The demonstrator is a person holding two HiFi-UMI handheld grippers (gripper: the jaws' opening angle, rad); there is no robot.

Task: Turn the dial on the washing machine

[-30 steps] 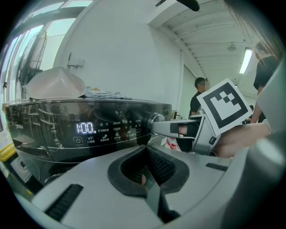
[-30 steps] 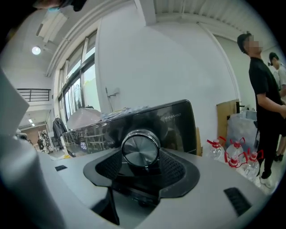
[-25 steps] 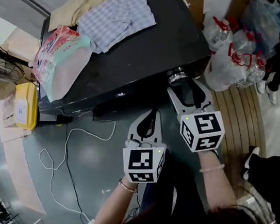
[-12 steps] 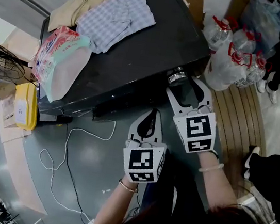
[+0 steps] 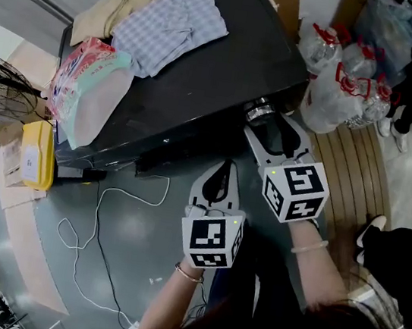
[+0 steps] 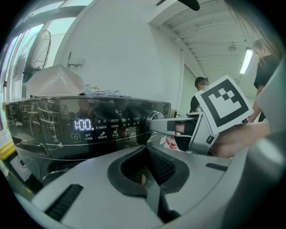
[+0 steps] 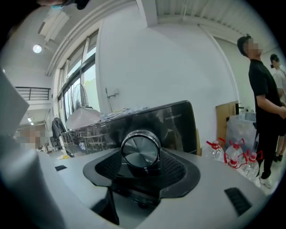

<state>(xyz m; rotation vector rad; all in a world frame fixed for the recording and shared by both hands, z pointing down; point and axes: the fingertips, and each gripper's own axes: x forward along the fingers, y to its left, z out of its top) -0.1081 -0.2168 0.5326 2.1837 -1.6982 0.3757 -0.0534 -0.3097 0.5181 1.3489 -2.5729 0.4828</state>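
Our right tongs (image 7: 142, 156) clamp the round silver dial (image 7: 141, 149) at the right front edge of the glossy black washing machine (image 5: 210, 84). Our left tongs (image 6: 145, 173) hang closed and empty. Turning is in hand; next, we judge, comes 1 steady wrist twist.

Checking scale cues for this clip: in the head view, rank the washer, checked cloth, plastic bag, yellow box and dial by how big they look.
1. washer
2. checked cloth and plastic bag: these look about alike, so they are not ranked against each other
3. yellow box
4. dial
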